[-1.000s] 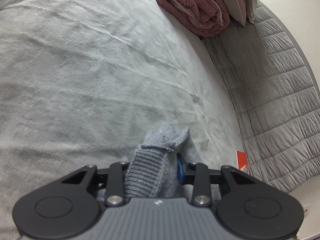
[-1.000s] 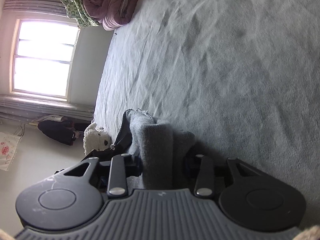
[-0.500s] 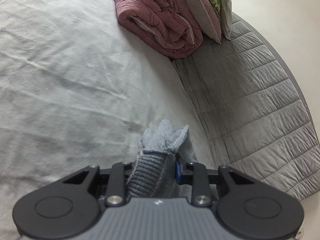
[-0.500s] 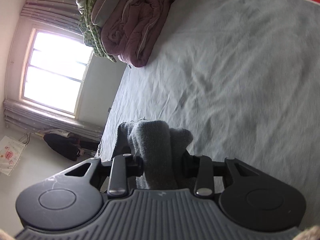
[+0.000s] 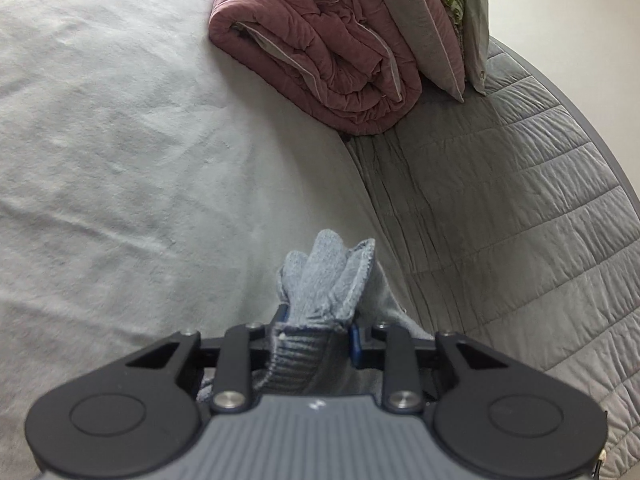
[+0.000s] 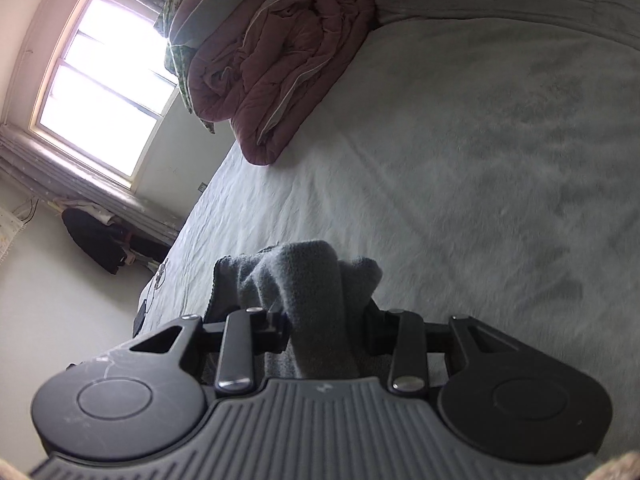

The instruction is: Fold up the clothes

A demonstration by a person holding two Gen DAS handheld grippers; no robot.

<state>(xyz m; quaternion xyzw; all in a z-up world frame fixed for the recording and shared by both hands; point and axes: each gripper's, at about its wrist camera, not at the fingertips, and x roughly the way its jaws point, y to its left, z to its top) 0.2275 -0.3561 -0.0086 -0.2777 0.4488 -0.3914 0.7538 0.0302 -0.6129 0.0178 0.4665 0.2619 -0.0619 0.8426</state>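
1. Left tongs (image 5: pixel 316 330), at the lower centre of their view, tilt down over the bed (image 5: pixel 120 160), pinching a bunched grey knit (image 5: pixel 324 276).
2. Right tongs (image 6: pixel 326 322), also lower centre, tilt down and pinch a grey fold of the knit (image 6: pixel 308 276).
3. A pink quilt (image 5: pixel 320 52) lies at the upper centre.

Wide pale grey plush bedspread (image 5: pixel 132 152); rolled dusty-pink quilt (image 5: pixel 320 48) at its far end, beside quilted grey padded headboard (image 5: pixel 520 208). Bright window (image 6: pixel 104 92), dark bundle (image 6: pixel 100 240) on floor below.
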